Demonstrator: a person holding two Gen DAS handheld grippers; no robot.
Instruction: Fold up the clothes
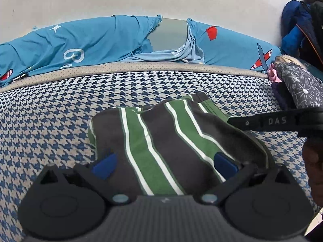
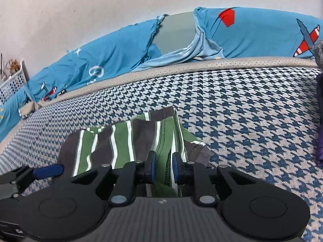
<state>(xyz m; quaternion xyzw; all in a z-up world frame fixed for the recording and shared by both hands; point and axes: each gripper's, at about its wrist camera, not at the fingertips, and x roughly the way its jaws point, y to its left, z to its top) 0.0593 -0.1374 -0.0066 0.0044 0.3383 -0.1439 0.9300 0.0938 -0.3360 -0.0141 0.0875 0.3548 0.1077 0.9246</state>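
Note:
A striped garment point(image 1: 161, 141) in green, dark grey and white lies bunched on the houndstooth bed cover point(image 1: 50, 111). My left gripper point(image 1: 164, 165) is open, its blue pads wide apart on either side of the cloth's near end without pinching it. In the right wrist view my right gripper point(image 2: 164, 168) is shut on a raised green fold with a stitched edge of the striped garment point(image 2: 121, 141). One black finger point(image 1: 262, 122) of the right gripper reaches in from the right in the left wrist view. A blue-padded finger point(image 2: 48, 171) of the left gripper shows at lower left.
Blue bedding with aeroplane prints point(image 1: 90, 40) is heaped along the white wall behind a beige mattress edge point(image 1: 141, 66). A pile of grey patterned and pink clothes point(image 1: 298, 88) lies at the right, with a dark blue jacket point(image 1: 294, 26) above. A white perforated basket point(image 2: 12, 82) stands far left.

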